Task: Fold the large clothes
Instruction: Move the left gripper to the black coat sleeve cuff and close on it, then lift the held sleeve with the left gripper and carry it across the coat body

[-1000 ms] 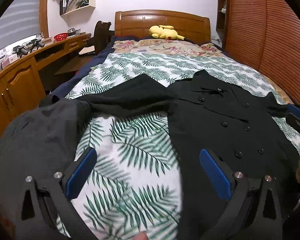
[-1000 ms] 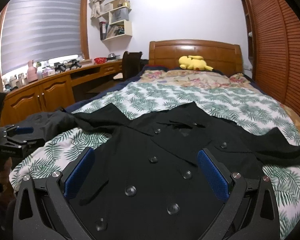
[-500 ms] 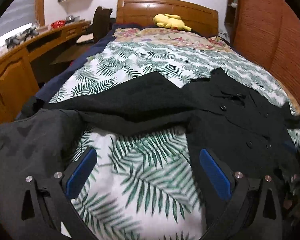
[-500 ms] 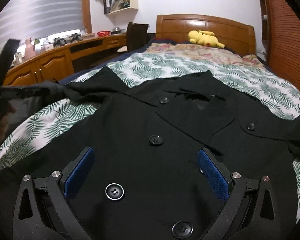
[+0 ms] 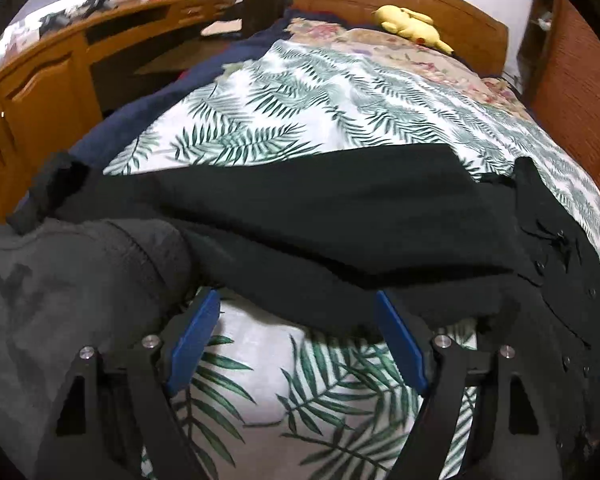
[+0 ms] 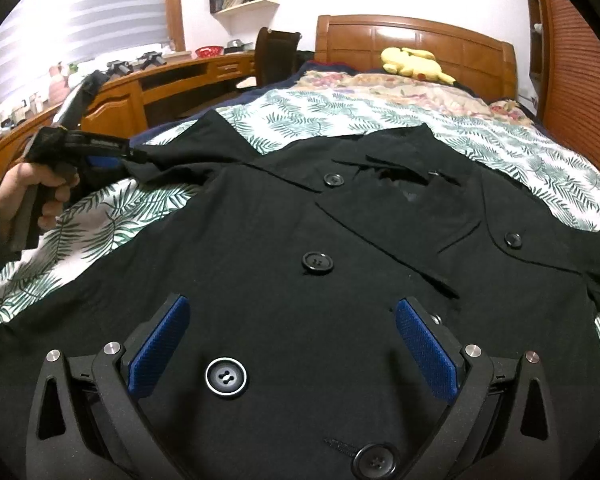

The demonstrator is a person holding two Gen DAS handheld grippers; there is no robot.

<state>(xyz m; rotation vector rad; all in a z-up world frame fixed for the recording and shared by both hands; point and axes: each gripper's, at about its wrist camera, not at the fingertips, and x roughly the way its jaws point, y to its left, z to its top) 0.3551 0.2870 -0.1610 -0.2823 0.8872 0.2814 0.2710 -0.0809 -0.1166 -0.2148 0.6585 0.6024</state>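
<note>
A black double-breasted coat (image 6: 300, 220) lies front up on the palm-leaf bedspread (image 5: 284, 128). Its one sleeve (image 5: 300, 216) stretches left across the bed. In the left wrist view my left gripper (image 5: 296, 296) is low at that sleeve's near edge. Its jaws are closing, with the sleeve's hem just between the blue fingertips (image 5: 380, 300), which do not press on it. The right wrist view shows the left gripper (image 6: 128, 156) in a hand (image 6: 32, 196) at the sleeve. My right gripper (image 6: 292, 304) hovers open over the coat's front, a button (image 6: 225, 376) between its fingers.
A grey garment (image 5: 60, 300) lies bunched at the bed's near left, against the left finger. A yellow plush toy (image 6: 416, 62) sits by the wooden headboard (image 6: 412, 36). A wooden desk (image 6: 140, 92) and chair (image 6: 276, 52) stand left, louvred doors (image 6: 576, 80) right.
The left gripper has moved forward and down to the sleeve's edge, and its jaws have narrowed. The right gripper sank closer to the coat's front, then stayed still.
</note>
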